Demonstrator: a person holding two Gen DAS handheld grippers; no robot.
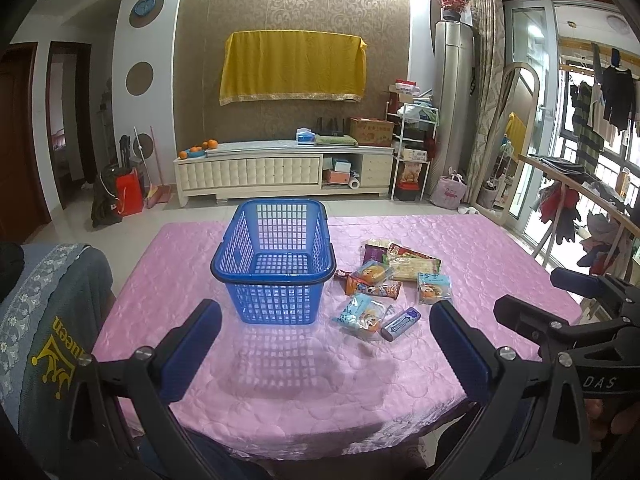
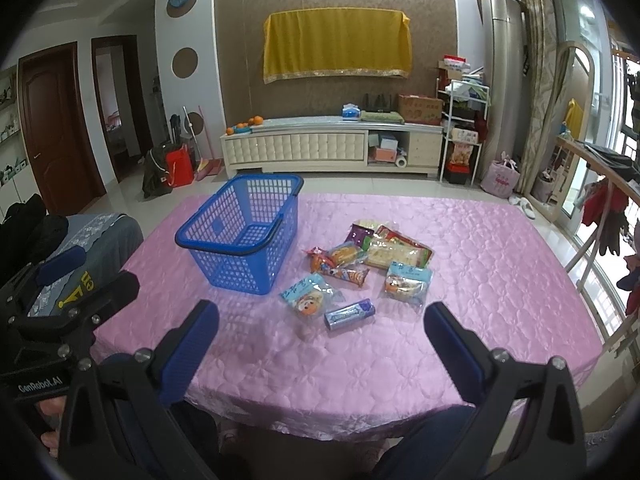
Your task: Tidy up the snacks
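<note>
Two grippers hover level above the near edge of the pink table [image 1: 460,240], side by side, aimed forward. The left gripper [image 1: 326,350] has its fingers wide, holding nothing; the blue basket [image 1: 276,268] stands just beyond and between them. The right gripper [image 2: 320,354] is likewise spread wide and bare; the snacks [image 2: 360,264] lie in a loose heap ahead between its fingers, the blue pack [image 2: 350,314] nearest.

basket [image 1: 276,300]: blue lattice | tablecloth [image 1: 440,240]: pink, quilted floral | gripper pads [image 1: 192,344]: blue | wall cloth [image 1: 294,66]: yellow, gold-trimmed
</note>
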